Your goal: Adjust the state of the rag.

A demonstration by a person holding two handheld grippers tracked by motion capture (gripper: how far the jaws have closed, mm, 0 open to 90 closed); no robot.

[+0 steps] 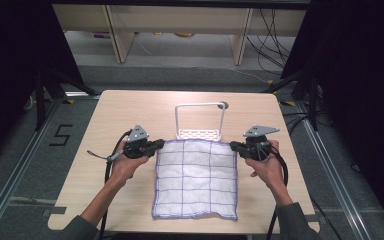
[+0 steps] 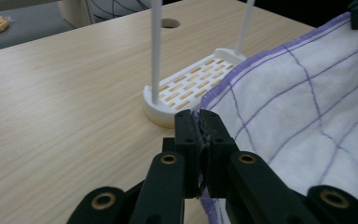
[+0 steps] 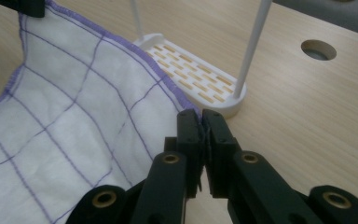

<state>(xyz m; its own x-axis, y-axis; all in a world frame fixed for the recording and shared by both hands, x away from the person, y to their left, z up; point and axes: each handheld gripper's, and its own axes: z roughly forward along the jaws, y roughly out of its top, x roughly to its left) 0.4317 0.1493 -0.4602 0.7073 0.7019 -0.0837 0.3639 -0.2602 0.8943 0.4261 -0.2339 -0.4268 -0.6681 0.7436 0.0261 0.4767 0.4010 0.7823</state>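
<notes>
- High view: a white cloth (image 1: 196, 179) with a purple grid is being held at its two far corners, the left gripper (image 1: 156, 146) at 9 o'clock of the far hem and the right gripper (image 1: 234, 147) at 3 o'clock. The near part is lying flat on the table (image 1: 130, 110). A white rack (image 1: 200, 121) is standing just beyond the hem, at 12 o'clock; the hem is probably being kept taut for draping over it.
- Left gripper view: the jaws are clenched on the cloth corner (image 2: 204, 116), with the rack base (image 2: 191, 86) just beyond.
- Right gripper view: the jaws are pinched tight on the opposite corner (image 3: 192, 112); the rack base (image 3: 193, 74) is lying close by at 12 o'clock.
</notes>
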